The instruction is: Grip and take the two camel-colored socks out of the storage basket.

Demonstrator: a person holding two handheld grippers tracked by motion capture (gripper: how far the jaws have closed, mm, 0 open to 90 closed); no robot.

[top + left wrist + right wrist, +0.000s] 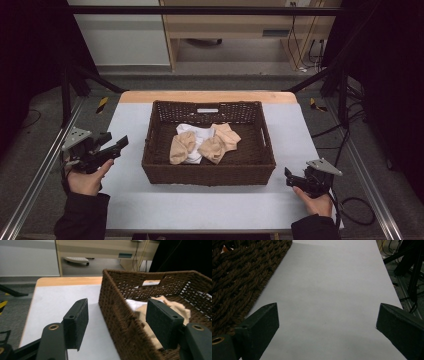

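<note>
A dark brown wicker basket [208, 173] stands mid-table, holding crumpled tan cloths [216, 144] and a white cloth [197, 135]. My left gripper [114, 144] hovers left of the basket, raised, jaws open and empty. In the left gripper view its open gripper [120, 326] straddles the basket's near left wall [117, 315], with tan cloth [175, 307] and white cloth [132, 303] inside. My right gripper [289, 176] rests low on the table at the basket's front right corner, open. In the right gripper view the open gripper [327, 320] frames bare white tabletop [329, 285], the basket wall [237, 282] at left.
The white table cover [200, 205] extends in front of and beside the basket; a wooden edge [207, 96] runs along the back. Metal frame rails [35, 175] flank the table. Cables [357, 210] lie on the floor at right. A wooden cabinet [240, 25] stands beyond.
</note>
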